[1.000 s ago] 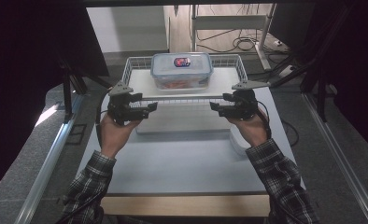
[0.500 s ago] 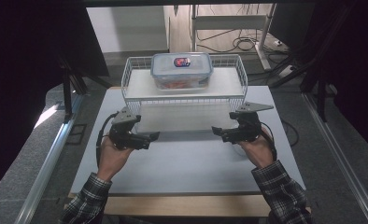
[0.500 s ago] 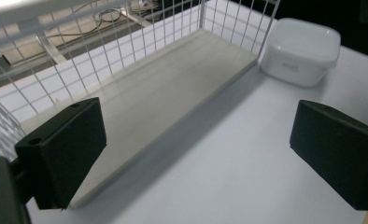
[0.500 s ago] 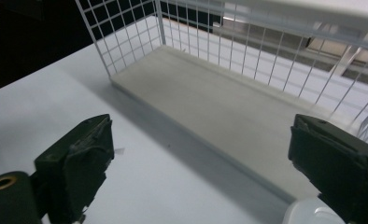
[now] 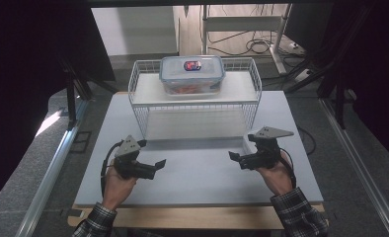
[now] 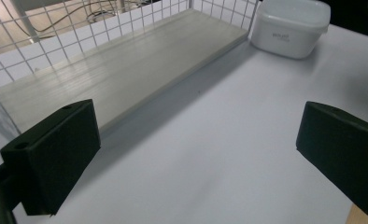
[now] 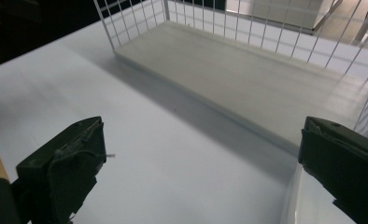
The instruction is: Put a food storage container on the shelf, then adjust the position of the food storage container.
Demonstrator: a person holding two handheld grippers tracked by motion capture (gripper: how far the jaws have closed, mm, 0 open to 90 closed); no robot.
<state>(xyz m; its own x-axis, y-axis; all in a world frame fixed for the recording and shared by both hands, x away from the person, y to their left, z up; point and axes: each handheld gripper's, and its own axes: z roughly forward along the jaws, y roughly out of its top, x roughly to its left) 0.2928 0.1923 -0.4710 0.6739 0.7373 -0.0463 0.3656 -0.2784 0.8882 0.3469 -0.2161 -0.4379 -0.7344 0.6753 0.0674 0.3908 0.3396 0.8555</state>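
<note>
My left gripper (image 5: 155, 167) hovers low over the white table (image 5: 197, 173) at the front left, and my right gripper (image 5: 237, 160) mirrors it at the front right, the two pointing inward at each other. Both have just been opening, and their jaws stand wide apart with nothing between them. The left gripper view (image 6: 196, 163) and the right gripper view (image 7: 201, 172) show bare tabletop between the black pads. Behind them stands a white wire rack (image 5: 195, 106). A clear lidded container (image 5: 192, 73) with a blue rim rests on its top shelf.
A pale board (image 6: 126, 65) forms the rack's lower level (image 7: 247, 79). A white lidded tub (image 6: 292, 25) sits on the table by the rack's right front corner, its edge (image 7: 308, 200) just under my right jaw. Dark stands and rails flank the table.
Both hands have dropped from the height of the rack's top shelf and drawn back toward the table's near edge. Their jaws have spread wider.
</note>
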